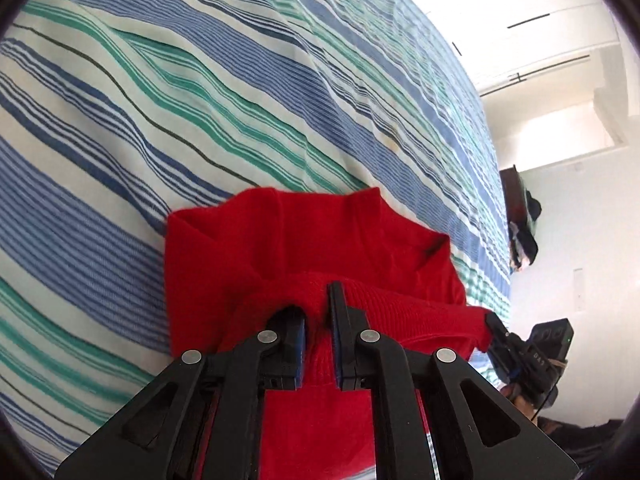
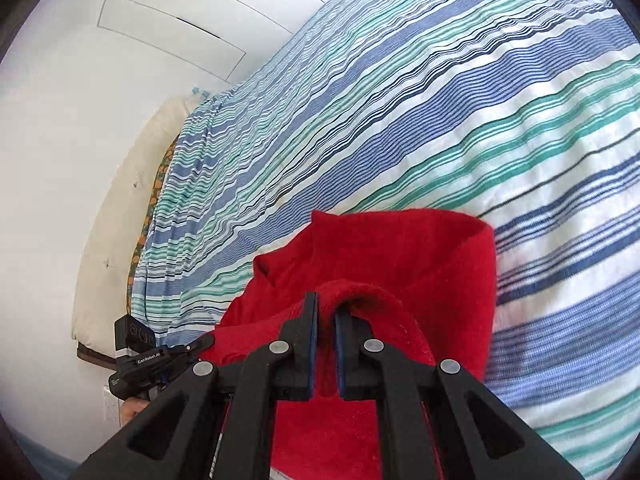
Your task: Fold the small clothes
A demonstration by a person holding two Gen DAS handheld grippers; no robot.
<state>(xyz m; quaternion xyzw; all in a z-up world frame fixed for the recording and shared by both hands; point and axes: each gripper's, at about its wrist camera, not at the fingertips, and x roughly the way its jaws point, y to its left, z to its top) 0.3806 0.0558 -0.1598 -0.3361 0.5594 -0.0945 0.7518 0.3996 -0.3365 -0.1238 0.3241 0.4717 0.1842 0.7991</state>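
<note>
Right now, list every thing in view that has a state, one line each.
red garment: partly lifted off the bed, bunched, edge pinched at two spots.
left gripper: shut on red garment, fabric between its fingers.
right gripper: shut on red garment, a fold draped over one finger.
striped bedcover: spread on the bed, lightly wrinkled.
cupboard doors: closed.

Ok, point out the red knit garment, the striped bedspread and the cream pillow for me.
red knit garment point(image 1: 320, 232): left wrist view, flat middle panel.
striped blue-green bedspread point(image 2: 460, 100): right wrist view, bare striped area.
cream pillow point(image 2: 120, 208): right wrist view, its side.
</note>
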